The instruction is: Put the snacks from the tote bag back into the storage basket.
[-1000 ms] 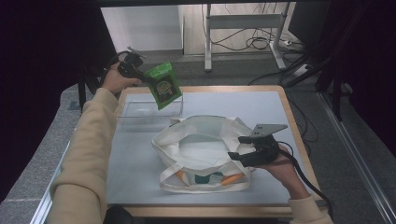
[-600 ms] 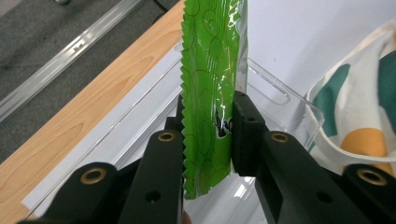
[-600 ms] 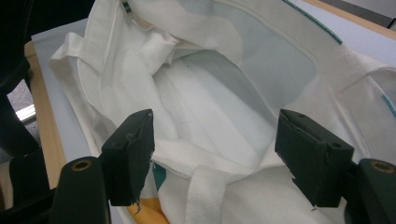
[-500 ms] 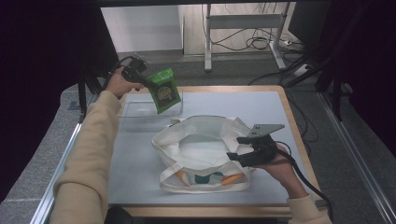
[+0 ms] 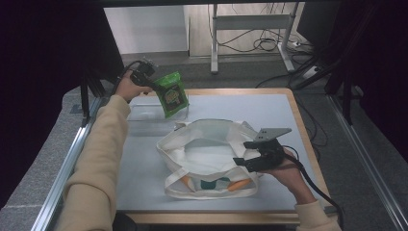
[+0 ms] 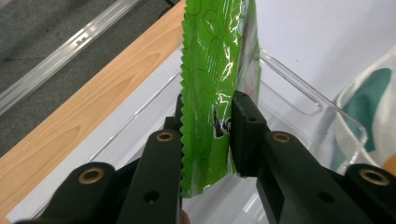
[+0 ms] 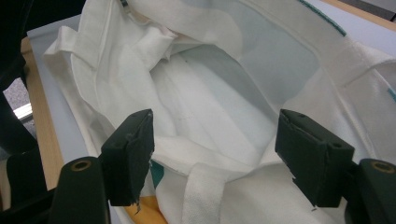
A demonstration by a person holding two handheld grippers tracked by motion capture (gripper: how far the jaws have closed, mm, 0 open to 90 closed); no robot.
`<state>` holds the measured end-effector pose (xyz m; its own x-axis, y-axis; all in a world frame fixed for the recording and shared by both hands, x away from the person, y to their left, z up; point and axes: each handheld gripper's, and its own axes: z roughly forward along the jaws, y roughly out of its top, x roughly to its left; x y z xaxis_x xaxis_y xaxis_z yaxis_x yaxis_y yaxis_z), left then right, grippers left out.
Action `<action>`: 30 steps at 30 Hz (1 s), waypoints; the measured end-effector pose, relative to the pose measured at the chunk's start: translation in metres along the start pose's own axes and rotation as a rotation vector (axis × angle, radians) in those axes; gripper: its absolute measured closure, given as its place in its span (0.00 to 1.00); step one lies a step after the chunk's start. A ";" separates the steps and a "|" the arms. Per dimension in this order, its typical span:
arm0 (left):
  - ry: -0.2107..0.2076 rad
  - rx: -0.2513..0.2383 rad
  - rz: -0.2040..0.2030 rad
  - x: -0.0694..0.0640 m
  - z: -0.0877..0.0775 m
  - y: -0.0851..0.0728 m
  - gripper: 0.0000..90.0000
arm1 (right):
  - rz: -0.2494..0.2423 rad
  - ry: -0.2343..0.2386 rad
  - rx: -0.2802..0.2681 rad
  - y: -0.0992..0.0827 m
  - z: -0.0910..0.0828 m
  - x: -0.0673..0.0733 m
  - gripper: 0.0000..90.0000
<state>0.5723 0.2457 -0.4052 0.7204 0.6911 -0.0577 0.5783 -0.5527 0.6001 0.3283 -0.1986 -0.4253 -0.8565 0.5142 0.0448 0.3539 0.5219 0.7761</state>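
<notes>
The left gripper clamps a green packet by its top, hanging over the clear bin behind the bag; since a second ago it has sunk slightly toward the bin and its jaws have eased open a touch, the packet between them; likely a release into the bin, or a fresh start toward the bag; the right gripper hasn't moved, jaws spread wide at the bag's mouth, holding nothing.

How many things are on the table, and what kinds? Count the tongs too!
Green snack packet: 1
Clear plastic box: 1
White tote bag: 1
Tongs, left and right: 2
Total: 5
</notes>
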 end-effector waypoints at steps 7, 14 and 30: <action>0.004 -0.001 0.009 0.004 0.003 -0.001 0.84 | 0.000 -0.004 0.005 0.000 0.000 0.001 0.31; -0.033 -0.023 0.032 0.005 -0.010 -0.006 0.86 | 0.004 -0.003 0.013 -0.001 0.003 -0.001 0.31; -0.011 0.064 0.084 0.000 0.016 -0.002 0.86 | -0.001 0.002 0.020 0.000 0.007 -0.001 0.31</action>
<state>0.5775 0.2396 -0.4186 0.7716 0.6359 -0.0184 0.5386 -0.6376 0.5508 0.3314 -0.1947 -0.4299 -0.8578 0.5120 0.0455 0.3604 0.5360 0.7634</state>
